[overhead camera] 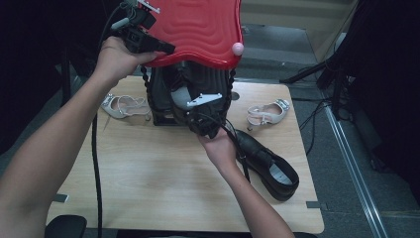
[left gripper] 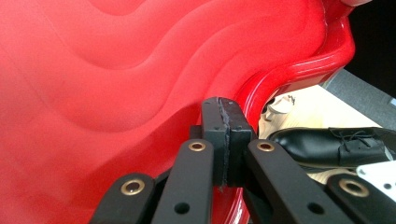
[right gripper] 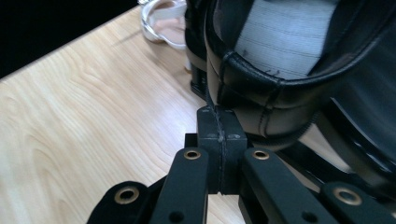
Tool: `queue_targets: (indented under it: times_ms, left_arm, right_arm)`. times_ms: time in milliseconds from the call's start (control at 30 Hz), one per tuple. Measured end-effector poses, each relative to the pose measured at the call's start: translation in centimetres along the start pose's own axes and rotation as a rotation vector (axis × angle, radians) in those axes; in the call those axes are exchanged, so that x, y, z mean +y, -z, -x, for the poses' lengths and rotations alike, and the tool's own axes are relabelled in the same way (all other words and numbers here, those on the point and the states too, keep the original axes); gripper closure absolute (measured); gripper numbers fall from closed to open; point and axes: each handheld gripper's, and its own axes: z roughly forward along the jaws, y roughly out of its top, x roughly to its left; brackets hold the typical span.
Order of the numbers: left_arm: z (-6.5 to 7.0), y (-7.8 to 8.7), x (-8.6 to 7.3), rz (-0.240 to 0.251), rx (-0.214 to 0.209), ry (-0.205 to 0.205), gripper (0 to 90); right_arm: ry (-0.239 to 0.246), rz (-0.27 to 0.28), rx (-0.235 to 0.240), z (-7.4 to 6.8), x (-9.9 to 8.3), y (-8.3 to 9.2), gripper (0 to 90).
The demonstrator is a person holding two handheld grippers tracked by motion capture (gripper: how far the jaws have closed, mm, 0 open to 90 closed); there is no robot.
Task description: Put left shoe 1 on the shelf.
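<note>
The red lid [overhead camera: 198, 29] is held up by the left tongs [overhead camera: 163, 48], clamped on its rim. A black shoe [right gripper: 280, 60] is pinched at its heel edge by the shut right tongs [right gripper: 218, 123], inside the black box [overhead camera: 161, 99]. It should be lowered gently, lid kept high.

A pale wooden table [overhead camera: 148, 188] carries two white sandals. One sandal [overhead camera: 121, 105] lies near the table's far left corner, the other [overhead camera: 267, 113] near its far right corner. Off the table's right edge, cables [overhead camera: 317, 114] and a metal rail [overhead camera: 354, 168] lie on the floor.
</note>
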Motion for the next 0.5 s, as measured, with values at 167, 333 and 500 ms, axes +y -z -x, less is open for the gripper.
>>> queue_targets:
  times_ms: [167, 333, 500]
  left_arm:
    - [0.1, 0.0, 0.0, -0.003, 0.008, -0.003, 90.0]
    - [0.1, 0.1, -0.1, -0.005, 0.010, -0.007, 90.0]
    - [0.0, 0.1, -0.1, -0.005, 0.008, -0.006, 90.0]
  right_arm:
    - [0.013, 0.021, 0.005, -0.7, 0.9, -0.3, 90.0]
    - [0.018, 0.017, 0.003, -0.9, 2.1, -1.2, 90.0]
    - [0.023, 0.015, -0.004, -1.1, 3.2, -2.3, 90.0]
